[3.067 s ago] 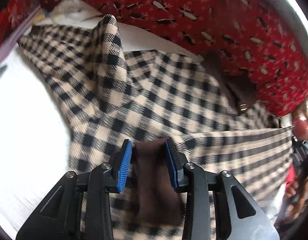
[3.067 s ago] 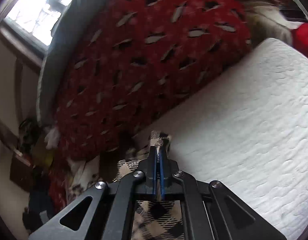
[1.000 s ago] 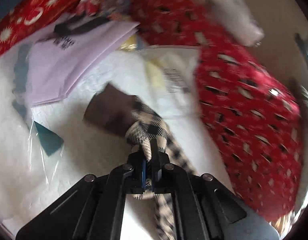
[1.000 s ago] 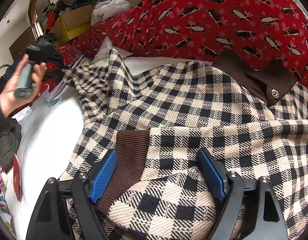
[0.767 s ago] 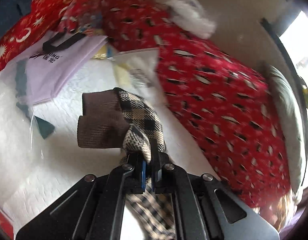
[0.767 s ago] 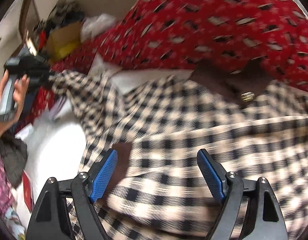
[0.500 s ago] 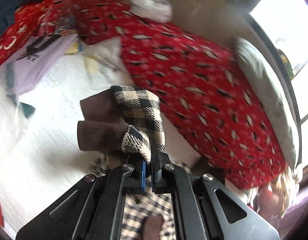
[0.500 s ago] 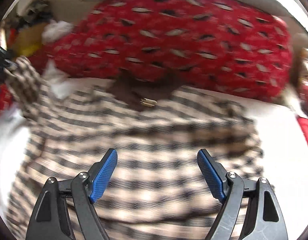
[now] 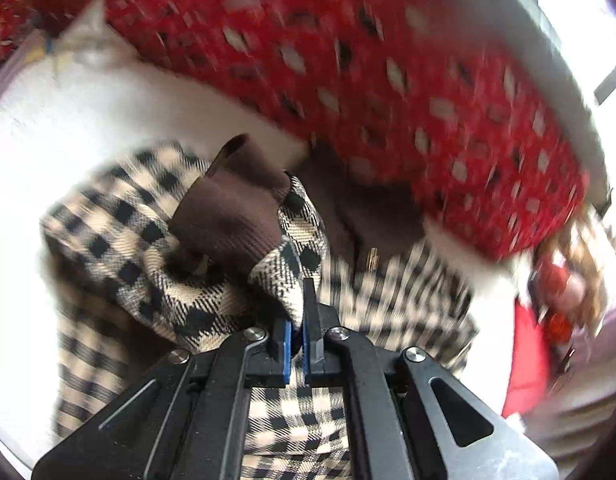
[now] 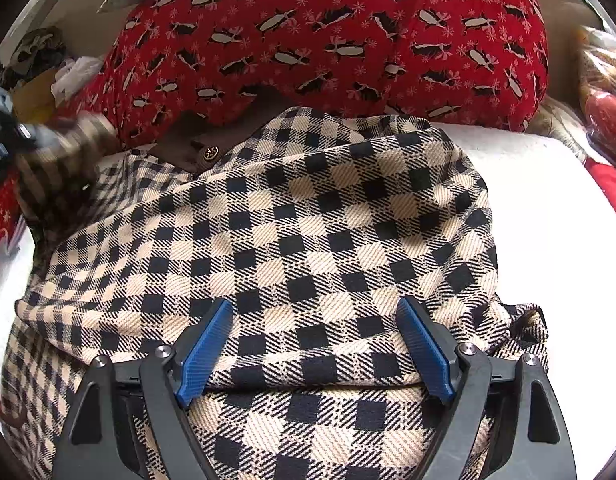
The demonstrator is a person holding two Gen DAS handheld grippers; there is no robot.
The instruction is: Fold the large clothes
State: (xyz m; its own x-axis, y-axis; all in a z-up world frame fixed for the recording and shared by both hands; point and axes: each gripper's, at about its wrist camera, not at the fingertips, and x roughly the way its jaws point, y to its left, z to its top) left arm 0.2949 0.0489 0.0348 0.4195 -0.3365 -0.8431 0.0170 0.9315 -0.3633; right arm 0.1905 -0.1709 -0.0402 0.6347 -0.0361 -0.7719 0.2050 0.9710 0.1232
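My left gripper (image 9: 295, 320) is pinched tight on the checked cloth of a sleeve (image 9: 211, 264), just behind its brown ribbed cuff (image 9: 227, 220), and the bundle hangs bunched in front of the jaws. What the next move turns on, as I judge it, is where the body of the jacket (image 10: 299, 248) lies from that sleeve: below and ahead of my left gripper, spread over the white bedcover (image 10: 548, 216), with its brown collar and brass button (image 10: 209, 153) toward the red penguin-print quilt (image 10: 328, 32) at the far side. So the jacket's long axis runs from me toward the quilt, and the sleeve has to come inward across it.

My right gripper (image 10: 316, 356) stands wide open with nothing between its blue pads (image 10: 205, 344), low over the near part of the jacket where one checked layer already lies over another. It is the nearer one to the hem (the left is the nearer to the collar, and shows only as a blur at the left edge of the right wrist view).

The bedcover is soft and will let the cloth drag. Beyond the quilt there is clutter and a bright window, all too blurred to name.
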